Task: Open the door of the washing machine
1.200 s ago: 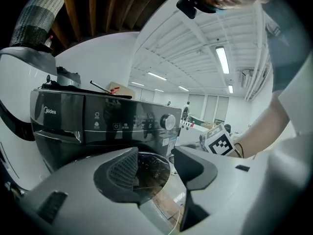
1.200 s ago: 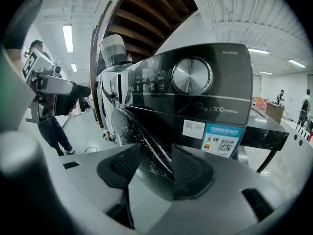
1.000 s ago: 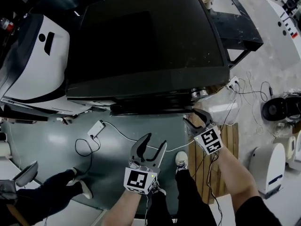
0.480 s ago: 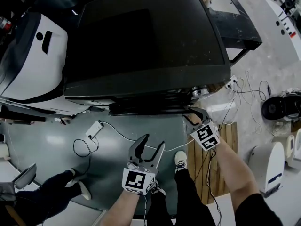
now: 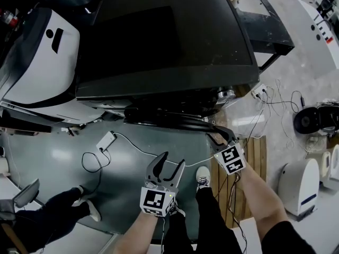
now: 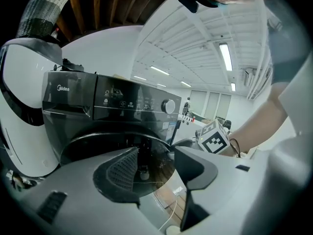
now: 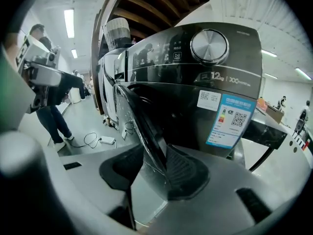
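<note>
On my right gripper (image 7: pixel 155 155) the jaws have just been closing and pinch the door (image 7: pixel 139 116) rim at the washer (image 7: pixel 195 109) front. I'd hold firm and swing outward along the hinge arc, without twisting. My left gripper (image 6: pixel 156 163) hangs open and empty.

Black washing machine (image 5: pixel 164 41), white appliance (image 5: pixel 37 62), grey floor (image 5: pixel 122 187), blue label (image 7: pixel 230 121)

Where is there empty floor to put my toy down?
The grey floor is bare in front of the white machine, left of the power strip. The washing machine top is bare too. Right of it, tangled cables crowd the floor.
</note>
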